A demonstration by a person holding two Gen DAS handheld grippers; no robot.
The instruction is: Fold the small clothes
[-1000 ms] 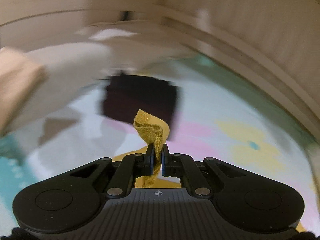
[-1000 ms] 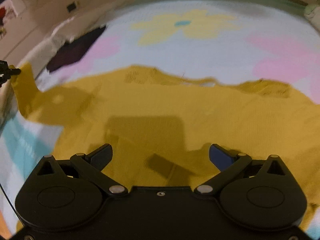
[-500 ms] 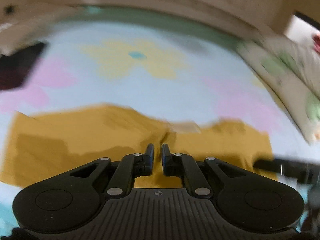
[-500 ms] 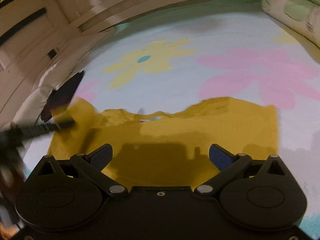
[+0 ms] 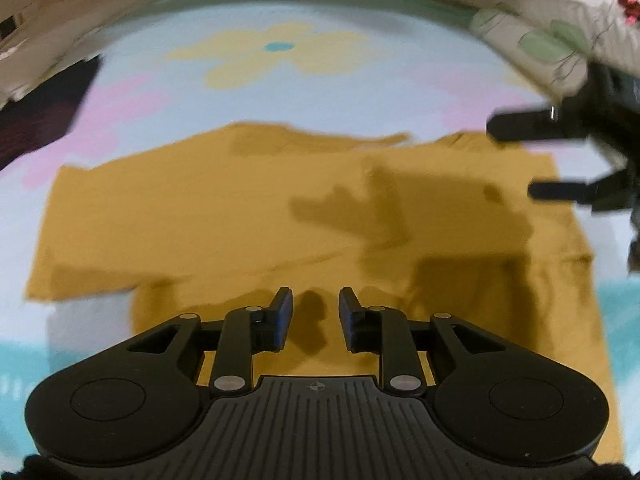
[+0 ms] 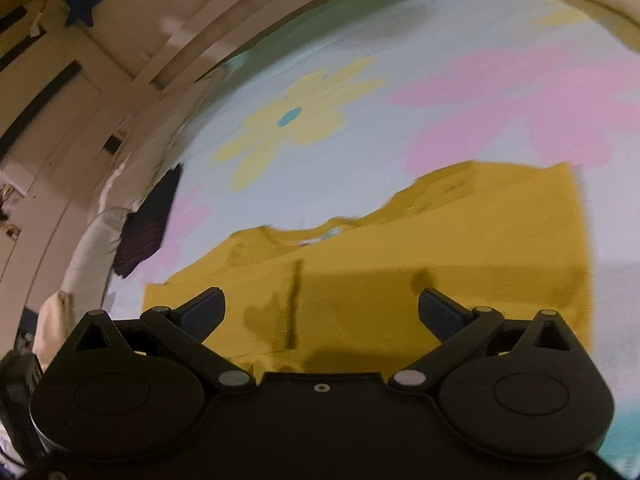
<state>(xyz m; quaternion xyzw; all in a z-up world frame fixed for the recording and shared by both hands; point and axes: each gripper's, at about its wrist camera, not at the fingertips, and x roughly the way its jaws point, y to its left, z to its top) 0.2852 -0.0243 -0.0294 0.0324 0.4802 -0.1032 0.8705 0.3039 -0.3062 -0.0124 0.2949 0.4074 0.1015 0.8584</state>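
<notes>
A mustard-yellow knit top lies flat on a pale blue bedsheet with pastel flowers, its sleeves folded in over the body. It also shows in the right wrist view. My left gripper hovers over the near edge of the top, its jaws partly open and empty. My right gripper is wide open and empty above the top. The right gripper's fingers show at the right edge of the left wrist view.
A dark folded garment lies at the left on the sheet, also in the right wrist view. A floral pillow sits at the far right. A wooden bed frame and white bedding border the sheet.
My left gripper has let go of the yellow sleeve, which now lies folded on the top, and its jaws have opened. Both grippers have swung over the garment.
</notes>
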